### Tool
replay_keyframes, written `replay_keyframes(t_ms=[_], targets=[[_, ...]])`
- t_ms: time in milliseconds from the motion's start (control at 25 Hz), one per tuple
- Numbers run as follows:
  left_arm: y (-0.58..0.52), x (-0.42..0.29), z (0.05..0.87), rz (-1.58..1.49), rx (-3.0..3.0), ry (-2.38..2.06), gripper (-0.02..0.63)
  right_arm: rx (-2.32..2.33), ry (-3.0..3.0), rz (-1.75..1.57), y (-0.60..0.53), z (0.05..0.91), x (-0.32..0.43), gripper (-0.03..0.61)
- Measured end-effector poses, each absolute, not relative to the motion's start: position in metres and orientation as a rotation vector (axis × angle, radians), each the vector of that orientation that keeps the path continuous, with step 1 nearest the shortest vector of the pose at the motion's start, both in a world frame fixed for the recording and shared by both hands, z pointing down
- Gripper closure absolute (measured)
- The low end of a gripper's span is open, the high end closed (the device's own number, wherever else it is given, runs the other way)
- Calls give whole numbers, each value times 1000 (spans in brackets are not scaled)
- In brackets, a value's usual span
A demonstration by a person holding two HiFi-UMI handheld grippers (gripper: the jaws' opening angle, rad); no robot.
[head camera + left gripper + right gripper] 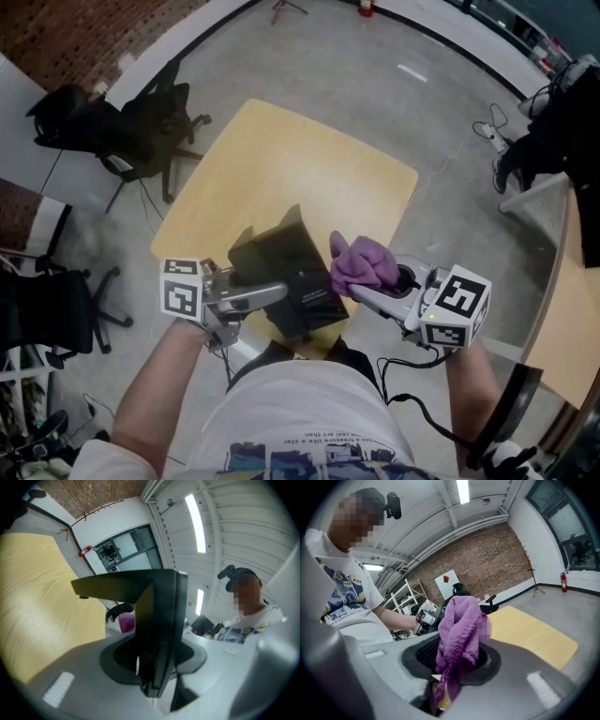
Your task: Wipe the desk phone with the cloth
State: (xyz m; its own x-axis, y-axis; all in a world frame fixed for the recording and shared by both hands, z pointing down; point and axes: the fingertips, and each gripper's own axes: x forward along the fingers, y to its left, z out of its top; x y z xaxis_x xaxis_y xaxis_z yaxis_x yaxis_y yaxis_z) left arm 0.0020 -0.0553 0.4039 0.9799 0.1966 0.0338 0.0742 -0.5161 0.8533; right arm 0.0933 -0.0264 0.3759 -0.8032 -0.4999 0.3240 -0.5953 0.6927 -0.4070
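The left claw (281, 292) is closed on the desk phone (289, 267); in the left gripper view the black body of the phone (159, 620) is seen clamped edge-on between the two jaws of the left claw (154, 682), which are kept partly apart by its thickness. The phone is thus held directly ahead of that claw, over the near edge of the yellow desk (281, 159). The right claw (364, 292) is closed on the purple cloth (362, 262), which is bunched between its jaws and stands up ahead of them (459, 634). The cloth is held just to the right of the phone, near its side; whether the two are touching cannot be told. Beyond the right claw (445, 688) the desk (529, 634) is seen.
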Motion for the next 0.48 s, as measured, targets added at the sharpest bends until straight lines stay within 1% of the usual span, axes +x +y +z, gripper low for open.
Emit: replay_keyframes(t_ms=[480], targets=[[-80,-8,404,123,2107,153,436,991,-2575,872,14,414,95,477]])
